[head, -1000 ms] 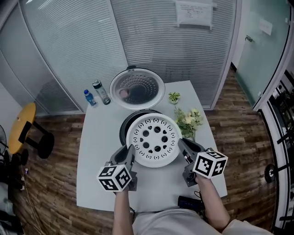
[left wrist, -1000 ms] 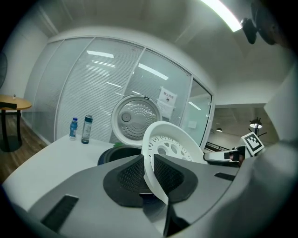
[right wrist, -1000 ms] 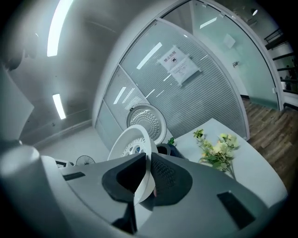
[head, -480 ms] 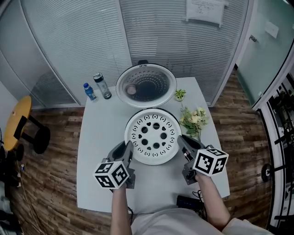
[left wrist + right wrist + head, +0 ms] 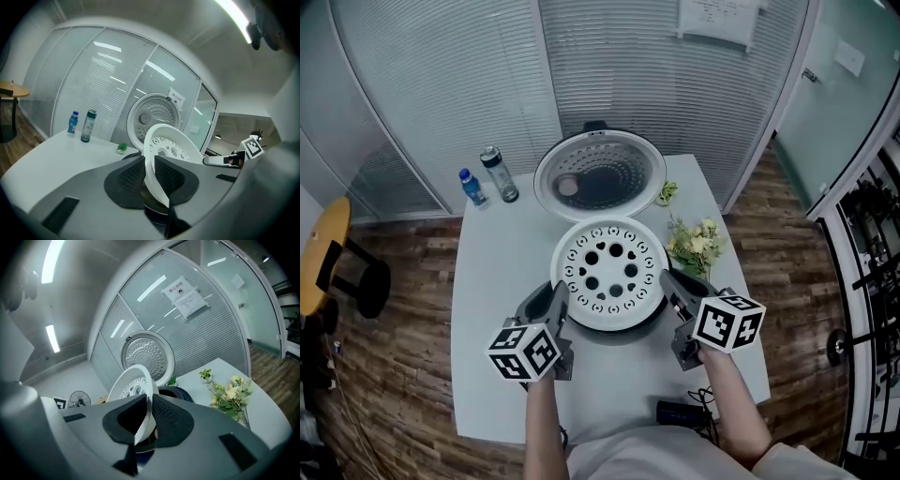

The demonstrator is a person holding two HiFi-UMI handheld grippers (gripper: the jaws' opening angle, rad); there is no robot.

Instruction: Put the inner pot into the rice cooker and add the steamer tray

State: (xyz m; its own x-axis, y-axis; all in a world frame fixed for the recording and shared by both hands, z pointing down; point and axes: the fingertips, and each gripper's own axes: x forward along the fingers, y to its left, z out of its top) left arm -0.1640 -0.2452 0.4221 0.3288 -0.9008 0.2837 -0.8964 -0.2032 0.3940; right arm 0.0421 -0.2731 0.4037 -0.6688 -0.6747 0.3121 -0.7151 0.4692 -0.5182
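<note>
The white round steamer tray (image 5: 611, 275), pierced with holes, hangs level over the dark rice cooker (image 5: 619, 334) and hides the cooker's inside. My left gripper (image 5: 560, 298) is shut on the tray's left rim and my right gripper (image 5: 668, 284) is shut on its right rim. In the left gripper view the tray (image 5: 171, 145) rim runs between the pads of the left gripper (image 5: 149, 171). The right gripper view shows the same: the tray (image 5: 131, 383) edge is pinched in the right gripper (image 5: 149, 416). The cooker's lid (image 5: 600, 176) stands open behind.
Two bottles (image 5: 472, 187) (image 5: 499, 174) stand at the white table's (image 5: 502, 267) back left. A flower bunch (image 5: 694, 246) lies right of the cooker, a small green plant (image 5: 666, 192) beside the lid. A black device (image 5: 680, 412) sits at the near edge.
Both grippers have carried the tray away from me, from in front of the cooker to over its opening. The grip on both rims is unchanged.
</note>
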